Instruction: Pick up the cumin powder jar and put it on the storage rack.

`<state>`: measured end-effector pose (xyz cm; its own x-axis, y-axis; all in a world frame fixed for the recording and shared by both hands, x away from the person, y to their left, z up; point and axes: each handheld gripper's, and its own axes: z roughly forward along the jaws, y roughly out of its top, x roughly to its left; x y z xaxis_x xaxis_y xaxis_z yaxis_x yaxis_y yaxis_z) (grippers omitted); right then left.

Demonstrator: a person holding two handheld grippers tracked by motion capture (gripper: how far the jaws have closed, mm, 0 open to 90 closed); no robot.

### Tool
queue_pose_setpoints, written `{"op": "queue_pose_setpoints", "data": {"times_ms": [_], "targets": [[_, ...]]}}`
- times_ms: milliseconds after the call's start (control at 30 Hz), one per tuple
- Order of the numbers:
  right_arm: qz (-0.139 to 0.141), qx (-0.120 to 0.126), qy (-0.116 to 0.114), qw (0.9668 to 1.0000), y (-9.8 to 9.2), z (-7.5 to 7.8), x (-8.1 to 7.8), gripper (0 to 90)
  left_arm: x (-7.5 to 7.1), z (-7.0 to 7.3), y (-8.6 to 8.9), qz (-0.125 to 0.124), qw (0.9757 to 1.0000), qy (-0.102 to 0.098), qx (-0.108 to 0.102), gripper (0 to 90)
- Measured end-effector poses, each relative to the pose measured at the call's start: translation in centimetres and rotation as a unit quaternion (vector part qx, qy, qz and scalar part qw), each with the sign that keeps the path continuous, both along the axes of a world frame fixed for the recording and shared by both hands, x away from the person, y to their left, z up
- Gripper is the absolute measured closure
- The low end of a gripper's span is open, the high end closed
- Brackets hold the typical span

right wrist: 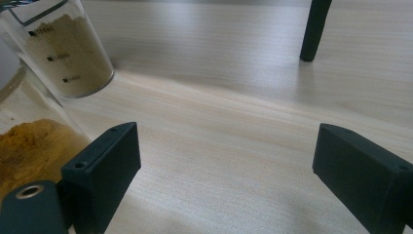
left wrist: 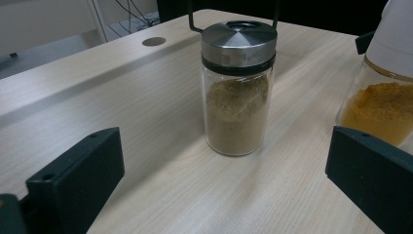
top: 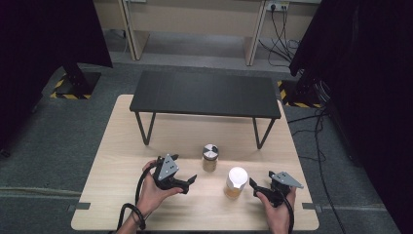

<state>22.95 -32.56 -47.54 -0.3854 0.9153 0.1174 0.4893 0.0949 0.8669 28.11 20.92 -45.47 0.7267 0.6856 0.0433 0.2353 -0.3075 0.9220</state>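
A glass jar of brown powder with a metal lid (top: pixel 210 157) (left wrist: pixel 237 87) stands in the middle of the wooden table (top: pixel 122 146). To its right and nearer me stands a glass jar of yellow powder with a white lid (top: pixel 235 182) (left wrist: pixel 377 87) (right wrist: pixel 29 151). My left gripper (top: pixel 192 183) (left wrist: pixel 224 180) rests low on the table, open, its jaws pointing at the brown jar a short way off with nothing between them. My right gripper (top: pixel 254 187) (right wrist: pixel 226 170) stands open just right of the yellow jar, jaws empty. The brown jar (right wrist: pixel 65 53) sits at the upper left of the right gripper view.
A low black shelf on thin metal legs (top: pixel 207 93) spans the far half of the table; one leg (right wrist: pixel 314 29) stands ahead of my right gripper. Dark curtains and cables (top: pixel 321 126) flank the table on the floor.
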Motion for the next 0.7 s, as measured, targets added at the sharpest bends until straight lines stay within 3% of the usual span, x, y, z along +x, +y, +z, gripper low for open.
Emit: {"op": "queue_pose_setpoints", "data": {"times_ms": [133, 700], "targets": [[0.001, 0.0, 0.0, 1.0, 0.0, 0.0, 0.0, 10.4, 0.8, -0.2, -0.5, -0.005, 1.0, 0.007, -0.004, 0.0], [0.001, 0.005, 0.001, 1.0, -0.2, 0.0, 0.0, 10.5, 4.6, -0.1, -4.3, -0.046, 0.9988, 0.016, 0.011, 0.1]]}}
